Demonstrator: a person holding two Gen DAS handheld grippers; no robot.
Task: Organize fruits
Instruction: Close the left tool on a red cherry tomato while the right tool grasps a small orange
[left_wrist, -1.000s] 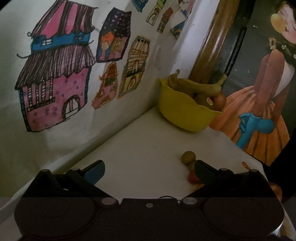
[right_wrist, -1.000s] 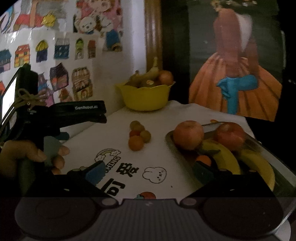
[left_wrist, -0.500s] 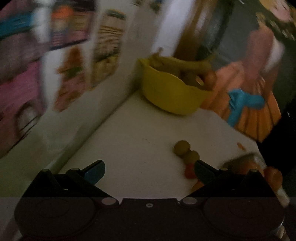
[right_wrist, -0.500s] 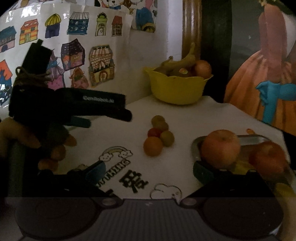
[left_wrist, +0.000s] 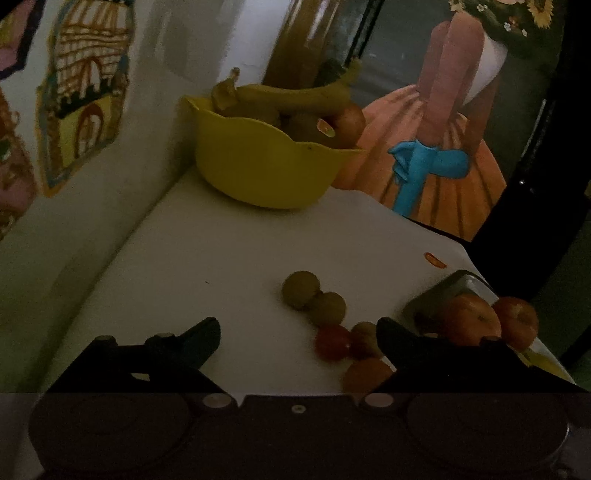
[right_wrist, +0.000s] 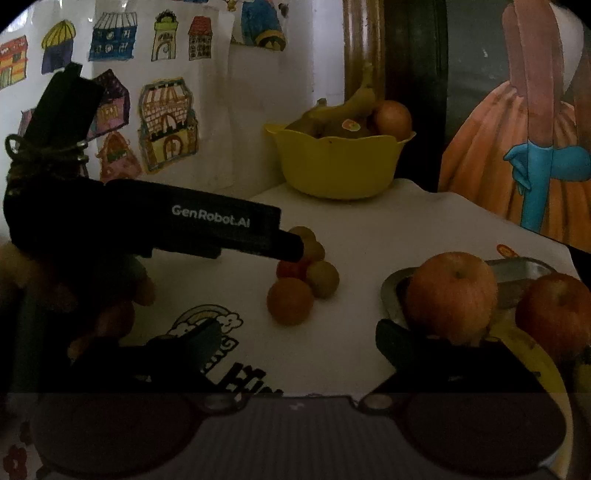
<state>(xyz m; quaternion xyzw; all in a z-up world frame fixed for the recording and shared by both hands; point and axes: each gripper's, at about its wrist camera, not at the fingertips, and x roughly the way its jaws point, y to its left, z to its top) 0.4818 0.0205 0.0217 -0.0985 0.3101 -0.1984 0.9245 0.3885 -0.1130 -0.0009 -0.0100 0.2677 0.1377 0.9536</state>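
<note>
White table (right_wrist: 369, 236): bowl (right_wrist: 336, 166), tray (right_wrist: 517, 269), fruits (right_wrist: 291, 301).

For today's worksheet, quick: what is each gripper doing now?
Left gripper: jaws open, just closing slightly, holding nothing.
Right gripper: same.

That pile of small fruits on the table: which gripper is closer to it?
Left. The left gripper reaches the small fruits, its tip over them. The right gripper sits back, short of them.
</note>
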